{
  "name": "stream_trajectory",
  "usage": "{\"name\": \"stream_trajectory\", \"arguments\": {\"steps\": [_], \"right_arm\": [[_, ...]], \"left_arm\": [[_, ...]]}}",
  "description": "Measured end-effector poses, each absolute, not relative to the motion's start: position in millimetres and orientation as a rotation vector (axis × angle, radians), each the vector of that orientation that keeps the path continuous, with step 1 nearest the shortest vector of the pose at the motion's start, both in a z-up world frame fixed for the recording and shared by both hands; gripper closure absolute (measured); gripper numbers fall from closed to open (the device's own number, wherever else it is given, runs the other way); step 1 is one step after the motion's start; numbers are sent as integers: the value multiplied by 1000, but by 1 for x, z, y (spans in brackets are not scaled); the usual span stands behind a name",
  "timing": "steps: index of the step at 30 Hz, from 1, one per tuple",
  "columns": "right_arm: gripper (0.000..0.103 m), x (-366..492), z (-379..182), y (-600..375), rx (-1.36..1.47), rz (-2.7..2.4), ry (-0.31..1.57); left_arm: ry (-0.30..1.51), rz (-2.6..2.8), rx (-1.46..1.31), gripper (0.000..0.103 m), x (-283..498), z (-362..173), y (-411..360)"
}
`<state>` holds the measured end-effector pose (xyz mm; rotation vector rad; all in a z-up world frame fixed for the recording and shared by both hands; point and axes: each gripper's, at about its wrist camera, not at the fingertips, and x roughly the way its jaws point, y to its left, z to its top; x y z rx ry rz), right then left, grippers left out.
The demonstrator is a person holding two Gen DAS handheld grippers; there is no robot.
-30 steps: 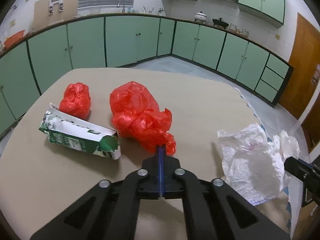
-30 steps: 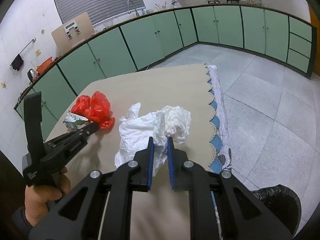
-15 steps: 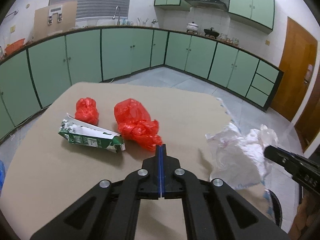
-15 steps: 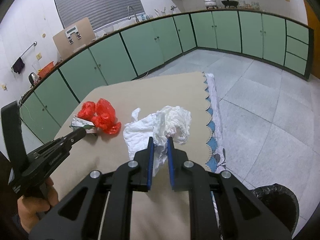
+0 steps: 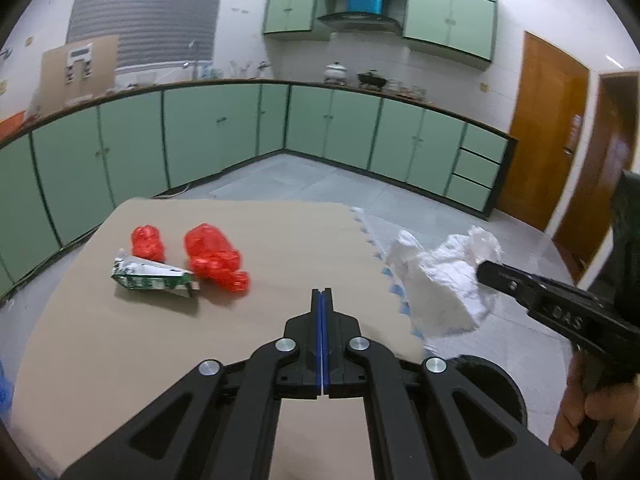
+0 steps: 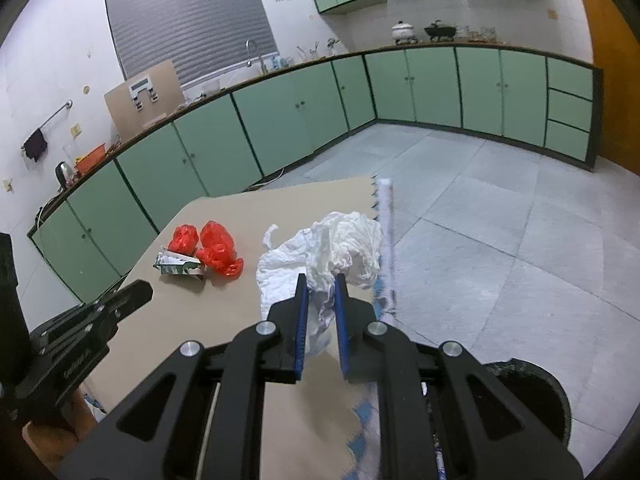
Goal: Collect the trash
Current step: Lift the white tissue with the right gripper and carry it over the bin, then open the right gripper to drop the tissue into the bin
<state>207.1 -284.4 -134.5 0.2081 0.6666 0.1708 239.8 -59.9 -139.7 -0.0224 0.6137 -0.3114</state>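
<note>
Right gripper (image 6: 320,280) pinching white plastic bag (image 6: 320,252); left gripper (image 5: 322,294) pressed together, empty.

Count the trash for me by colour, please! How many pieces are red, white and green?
Red bags: 2, a small one and a big one
White crumpled bag: 1
Green-and-white carton: 1
Total: 4

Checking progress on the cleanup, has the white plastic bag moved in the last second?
Yes. The white plastic bag, gripped by the right gripper, has lifted rightward past the table edge.
</note>
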Motion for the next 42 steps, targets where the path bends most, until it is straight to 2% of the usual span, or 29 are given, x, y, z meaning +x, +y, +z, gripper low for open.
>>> {"name": "stream_trajectory", "arguments": {"steps": [10,18,28,34,42], "right_arm": [[91,145,-127,-343,227,48,649],[91,95,-173,-428,303,-138,732],[91,65,-250,-483,426,-262,879],[91,64,-265,-495,437,-278,896],[91,67,-267,-499,447,-275,890]], "left_arm": [[598,-507,38,103,182,-118,-131],[626,-700,83,103,156,-121,-205],[750,-902,167,103,146,-184,-290],[806,-922,190,103,144,-220,-310],[800,-909,196,103,145,-222,-312]]}}
